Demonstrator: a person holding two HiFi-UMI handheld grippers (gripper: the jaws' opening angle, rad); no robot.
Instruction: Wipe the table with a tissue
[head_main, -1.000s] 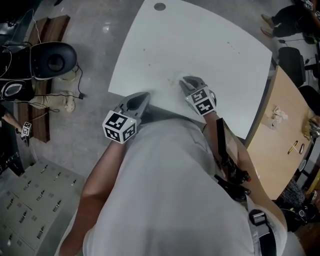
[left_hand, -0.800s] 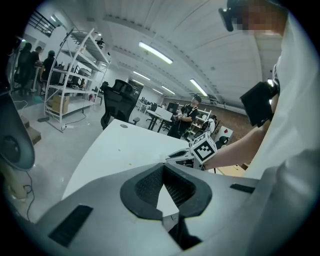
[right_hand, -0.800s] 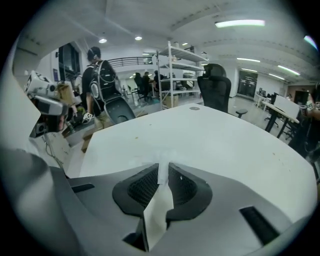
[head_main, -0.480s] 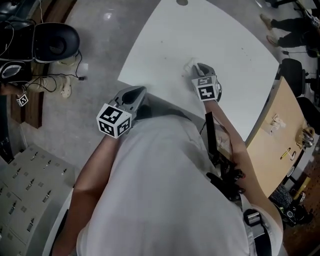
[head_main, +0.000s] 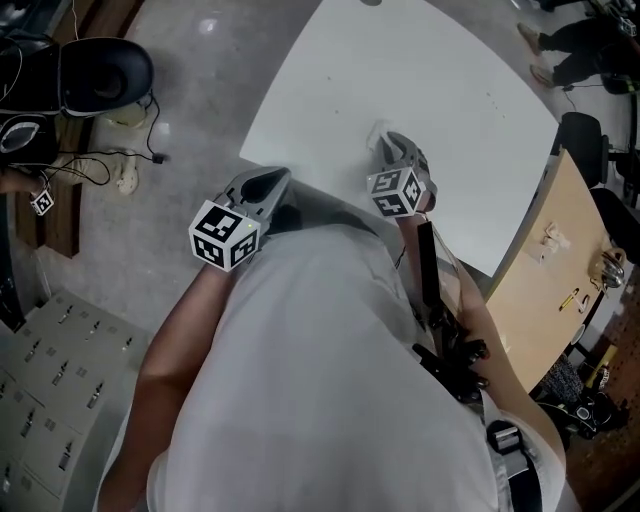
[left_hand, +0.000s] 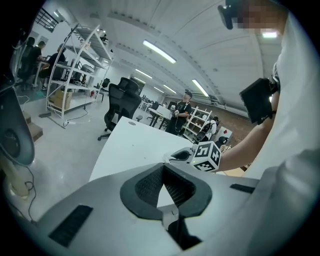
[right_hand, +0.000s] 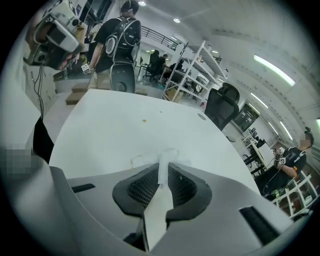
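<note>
Right gripper view shows my right gripper (right_hand: 163, 164) pinched narrow on the tissue (right_hand: 166, 155), whose crumpled end spills past the tips onto the white table (right_hand: 120, 125). It looks light, soft and easily torn, so a bunched fold deep between the pads should hold best. My left gripper (left_hand: 163, 165) is closed and empty by the table's near edge.

Head view steeply down; gripper views share table (head_main: 430, 90).

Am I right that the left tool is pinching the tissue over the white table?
Not quite: it is the right tool that is pinching the tissue over the white table, as the right gripper view shows.
</note>
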